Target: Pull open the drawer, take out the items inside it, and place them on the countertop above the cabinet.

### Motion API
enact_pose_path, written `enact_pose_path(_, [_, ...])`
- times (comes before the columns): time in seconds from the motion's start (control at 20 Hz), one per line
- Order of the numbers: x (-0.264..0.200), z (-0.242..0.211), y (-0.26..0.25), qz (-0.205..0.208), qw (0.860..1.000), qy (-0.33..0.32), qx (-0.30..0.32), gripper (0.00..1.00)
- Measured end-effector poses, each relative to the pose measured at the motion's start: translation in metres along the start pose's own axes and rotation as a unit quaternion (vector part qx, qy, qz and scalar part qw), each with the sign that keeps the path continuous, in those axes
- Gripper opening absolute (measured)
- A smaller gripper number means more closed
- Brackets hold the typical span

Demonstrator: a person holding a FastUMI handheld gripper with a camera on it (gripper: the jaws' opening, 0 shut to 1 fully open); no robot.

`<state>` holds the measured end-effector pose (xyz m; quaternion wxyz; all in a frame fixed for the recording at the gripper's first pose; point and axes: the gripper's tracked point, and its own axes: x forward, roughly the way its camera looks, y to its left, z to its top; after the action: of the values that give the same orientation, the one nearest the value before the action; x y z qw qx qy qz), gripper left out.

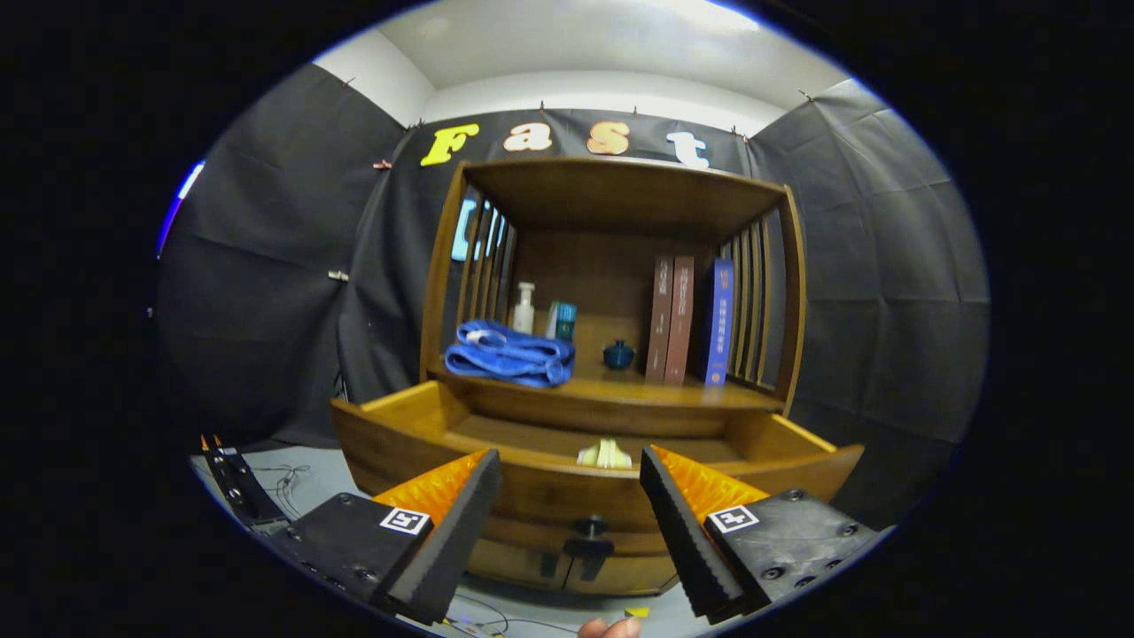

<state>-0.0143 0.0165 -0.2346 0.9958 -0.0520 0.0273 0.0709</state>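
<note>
One pale yellow item (pixel 604 455) sat in the open wooden drawer (pixel 496 474), 12 o'clock ahead of wide-open, empty jaws; risk was clipping the drawer front on reach-in.

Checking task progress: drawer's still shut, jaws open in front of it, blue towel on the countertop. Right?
Not quite. The drawer is already pulled open, with a pale item lying inside it, as the gripper view shows. The rest holds: the gripper has its jaws open and empty in front of the drawer, and the blue towel lies on the countertop.
</note>
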Motion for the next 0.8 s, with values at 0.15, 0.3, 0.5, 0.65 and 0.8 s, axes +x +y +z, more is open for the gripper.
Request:
enact_pose_path(0.15, [0.025,0.027,0.000,0.021,0.999,0.045,0.002,0.98])
enact_pose_path(0.3, [0.057,0.023,0.002,0.031,0.989,0.135,0.043,0.99])
enact_pose_path(0.5, [0.098,-0.003,-0.008,0.024,0.976,0.214,0.036,0.98])
enact_pose_path(0.65, [0.118,-0.039,-0.012,0.021,0.957,0.288,0.033,0.98])
enact_pose_path(0.8, [0.137,-0.068,-0.022,0.011,0.942,0.333,0.035,0.99])
